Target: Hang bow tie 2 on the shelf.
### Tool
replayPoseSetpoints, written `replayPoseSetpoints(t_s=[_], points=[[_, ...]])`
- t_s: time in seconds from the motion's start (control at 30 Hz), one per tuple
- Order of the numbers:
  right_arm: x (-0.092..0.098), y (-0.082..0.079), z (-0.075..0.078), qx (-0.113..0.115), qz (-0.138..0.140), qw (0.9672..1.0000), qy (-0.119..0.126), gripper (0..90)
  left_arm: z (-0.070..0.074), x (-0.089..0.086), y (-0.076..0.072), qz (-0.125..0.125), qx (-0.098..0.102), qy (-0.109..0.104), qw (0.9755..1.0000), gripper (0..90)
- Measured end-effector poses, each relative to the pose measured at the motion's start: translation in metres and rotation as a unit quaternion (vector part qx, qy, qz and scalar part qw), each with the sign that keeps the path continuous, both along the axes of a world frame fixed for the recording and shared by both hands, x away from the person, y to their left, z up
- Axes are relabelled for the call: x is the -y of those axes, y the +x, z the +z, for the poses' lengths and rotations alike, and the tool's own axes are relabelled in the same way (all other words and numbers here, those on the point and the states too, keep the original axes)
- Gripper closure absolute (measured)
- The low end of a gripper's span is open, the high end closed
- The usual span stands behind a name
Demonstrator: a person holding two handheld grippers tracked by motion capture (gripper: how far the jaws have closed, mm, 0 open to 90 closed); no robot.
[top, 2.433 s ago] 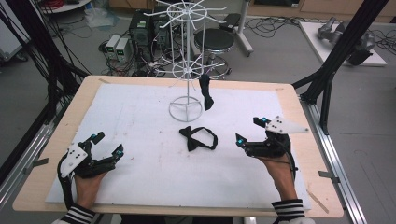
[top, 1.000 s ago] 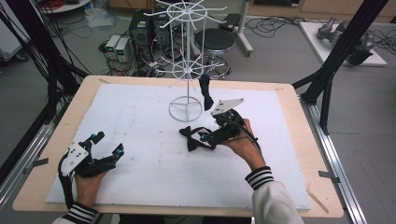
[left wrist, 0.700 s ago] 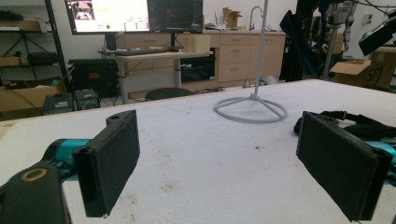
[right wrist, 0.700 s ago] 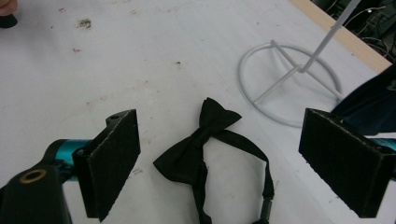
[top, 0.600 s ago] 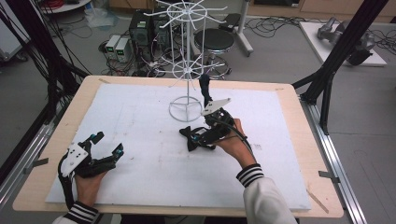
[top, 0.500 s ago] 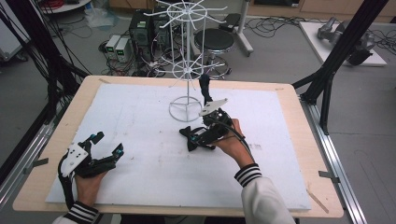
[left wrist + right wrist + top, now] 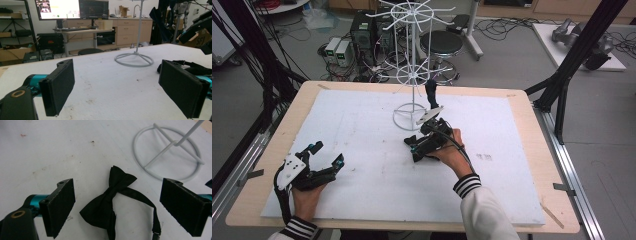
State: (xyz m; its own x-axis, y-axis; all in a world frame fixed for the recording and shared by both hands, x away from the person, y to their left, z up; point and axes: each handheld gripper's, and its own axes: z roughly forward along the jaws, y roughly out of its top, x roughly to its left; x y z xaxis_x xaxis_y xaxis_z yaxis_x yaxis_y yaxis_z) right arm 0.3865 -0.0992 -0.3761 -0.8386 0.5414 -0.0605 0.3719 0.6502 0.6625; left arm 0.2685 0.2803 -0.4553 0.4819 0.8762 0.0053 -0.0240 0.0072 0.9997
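No brand or label can be read on either gripper or on the bow tie; the one piece of writing is a few dark letters on a cardboard box (image 7: 197, 40) far behind the white wire stand's ring base, too cut off to read with confidence. Taking that white wire stand (image 7: 410, 116) as the landmark: nearest the person, well to the stand's near left, the left gripper (image 7: 326, 153) rests on the white board (image 7: 362, 150) with its jaws wide apart and nothing between them; in the left gripper view only bare board lies between the two black pads. Closer to the stand, just on its near side, the right gripper (image 7: 412, 146) hangs over the black bow tie (image 7: 110, 195), jaws spread wide. In the right gripper view the bow tie lies flat on the board between the two pads (image 7: 61, 206), touching neither, its knot about midway and its strap (image 7: 147, 207) trailing toward the right-hand pad. The stand's ring base (image 7: 167, 155) lies just beyond the tie. A second dark piece (image 7: 430, 92) hangs from the stand's lower tier. Against 2.4 s ago, the right gripper has travelled from the stand's far right across to the bow tie, while the left gripper has stayed where it was, as has the tie.
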Motion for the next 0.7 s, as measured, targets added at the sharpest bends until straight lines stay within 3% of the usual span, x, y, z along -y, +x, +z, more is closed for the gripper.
replayPoseSetpoints(t_s=[0.3,0.7], points=[[-0.011,0.005,-0.009,-0.019,-0.019,0.9995,-0.016,14.1,0.000,0.000,0.000,0.000,0.000,0.000,1.0000,13.9],[-0.029,0.012,-0.027,-0.045,-0.052,0.9964,-0.050,15.4,0.000,0.000,0.000,0.001,0.000,-0.002,1.0000,13.9]])
